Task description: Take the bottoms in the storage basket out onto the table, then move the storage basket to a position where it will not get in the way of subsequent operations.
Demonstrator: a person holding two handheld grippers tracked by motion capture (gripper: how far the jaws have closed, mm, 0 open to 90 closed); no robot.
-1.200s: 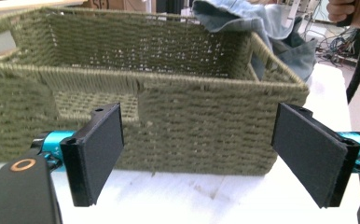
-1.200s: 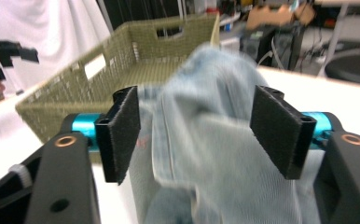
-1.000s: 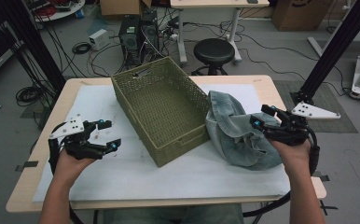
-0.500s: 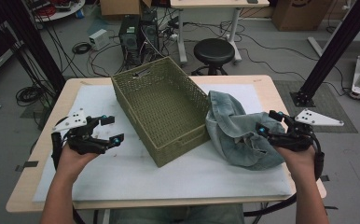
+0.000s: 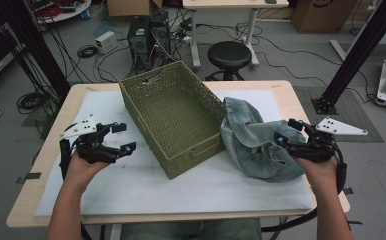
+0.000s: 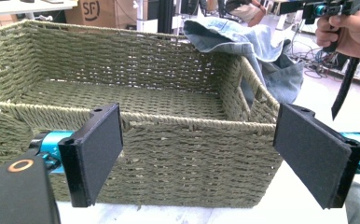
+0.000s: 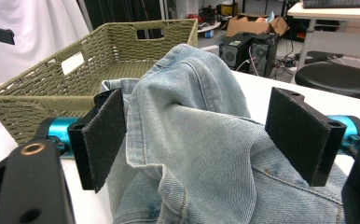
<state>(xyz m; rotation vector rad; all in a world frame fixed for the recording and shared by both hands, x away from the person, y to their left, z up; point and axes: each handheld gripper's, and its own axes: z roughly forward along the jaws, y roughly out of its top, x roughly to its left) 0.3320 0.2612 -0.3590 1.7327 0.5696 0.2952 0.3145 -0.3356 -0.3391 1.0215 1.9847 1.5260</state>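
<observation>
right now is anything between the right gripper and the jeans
No. The right gripper has its jaws open around a raised fold of the jeans, with nothing visible in between. The basket sits just beside the jeans.

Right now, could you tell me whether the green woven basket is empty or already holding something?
Empty. The woven basket shows bare weave across its floor in the high view; the crumpled denim garment leans against its outer wall, on the table.

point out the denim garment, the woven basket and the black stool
denim garment (image 7: 201, 135): right gripper view, raised fold
woven basket (image 5: 197, 152): high view, near right wall
black stool (image 5: 229, 52): high view, seat top
</observation>
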